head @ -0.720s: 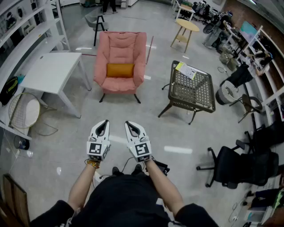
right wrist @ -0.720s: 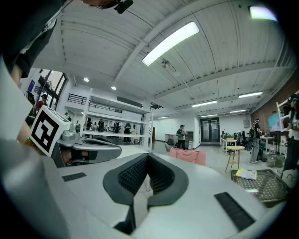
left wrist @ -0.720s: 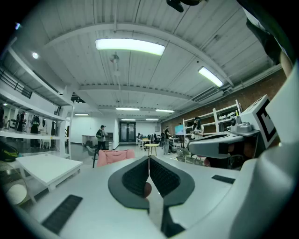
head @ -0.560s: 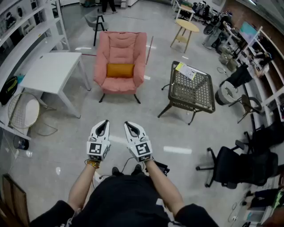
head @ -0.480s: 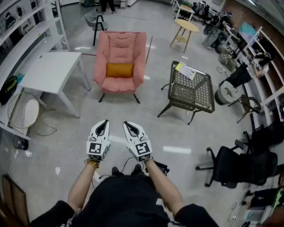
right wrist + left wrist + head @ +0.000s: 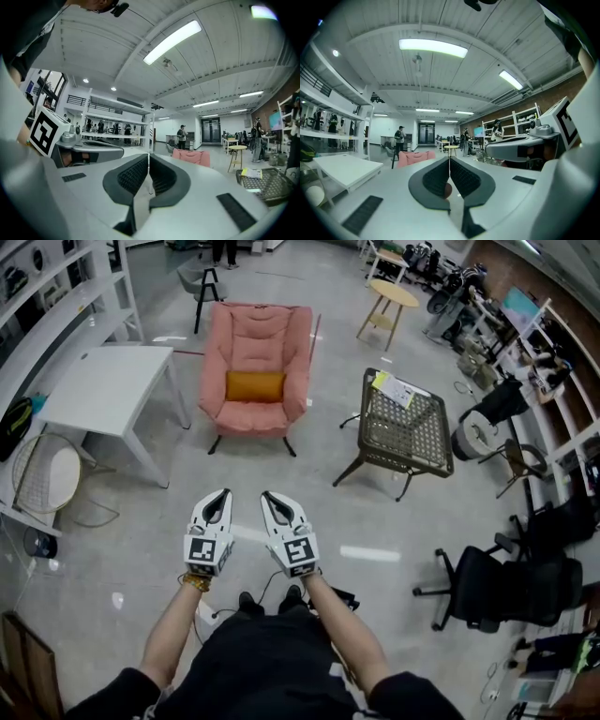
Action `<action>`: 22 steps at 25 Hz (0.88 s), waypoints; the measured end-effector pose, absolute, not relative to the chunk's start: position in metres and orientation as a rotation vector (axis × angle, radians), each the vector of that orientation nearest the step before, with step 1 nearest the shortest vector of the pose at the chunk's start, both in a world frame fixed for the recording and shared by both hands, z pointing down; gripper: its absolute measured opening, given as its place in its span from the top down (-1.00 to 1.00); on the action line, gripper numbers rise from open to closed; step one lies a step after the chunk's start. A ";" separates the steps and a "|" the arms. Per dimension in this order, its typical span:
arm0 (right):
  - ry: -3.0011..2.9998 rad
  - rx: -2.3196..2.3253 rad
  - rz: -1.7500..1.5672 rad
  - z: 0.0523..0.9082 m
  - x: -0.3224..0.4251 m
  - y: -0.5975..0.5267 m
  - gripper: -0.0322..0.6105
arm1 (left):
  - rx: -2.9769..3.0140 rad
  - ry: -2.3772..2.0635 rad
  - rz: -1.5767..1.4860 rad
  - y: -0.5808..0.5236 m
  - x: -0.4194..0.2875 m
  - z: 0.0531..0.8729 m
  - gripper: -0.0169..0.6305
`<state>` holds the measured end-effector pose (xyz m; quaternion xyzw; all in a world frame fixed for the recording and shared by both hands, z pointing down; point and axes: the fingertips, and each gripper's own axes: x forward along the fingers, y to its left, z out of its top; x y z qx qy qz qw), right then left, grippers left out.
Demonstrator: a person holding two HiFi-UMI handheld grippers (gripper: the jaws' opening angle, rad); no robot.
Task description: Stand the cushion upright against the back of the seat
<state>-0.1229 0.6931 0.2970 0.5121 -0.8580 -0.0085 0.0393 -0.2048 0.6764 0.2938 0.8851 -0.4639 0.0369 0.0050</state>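
While the cushion (image 6: 254,385) lies on the armchair (image 6: 255,338), both grippers, left (image 6: 218,502) and right (image 6: 273,502), hang closed and empty, well apart from it.

Grey floor (image 6: 281,479) carries pink armchair (image 6: 258,338), white table (image 6: 108,381), wicker chair (image 6: 403,427); orange cushion (image 6: 254,385) on armchair seat.

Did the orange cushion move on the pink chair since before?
No. The cushion sits at the same spot on the chair, midway between its arms, as before.
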 end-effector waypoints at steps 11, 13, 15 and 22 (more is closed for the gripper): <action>-2.629 1.527 -0.036 0.294 -0.136 0.656 0.85 | 2.792 -1.430 0.129 0.639 -0.207 0.297 0.90; -2.641 1.500 -0.054 0.294 -0.134 0.646 0.85 | 2.778 -1.441 0.146 0.629 -0.200 0.297 0.90; -2.657 1.471 -0.094 0.297 -0.128 0.633 0.85 | 2.779 -1.453 0.153 0.616 -0.189 0.298 0.90; -2.721 1.416 -0.059 0.304 -0.077 0.573 0.85 | 2.752 -1.534 0.154 0.557 -0.134 0.294 0.90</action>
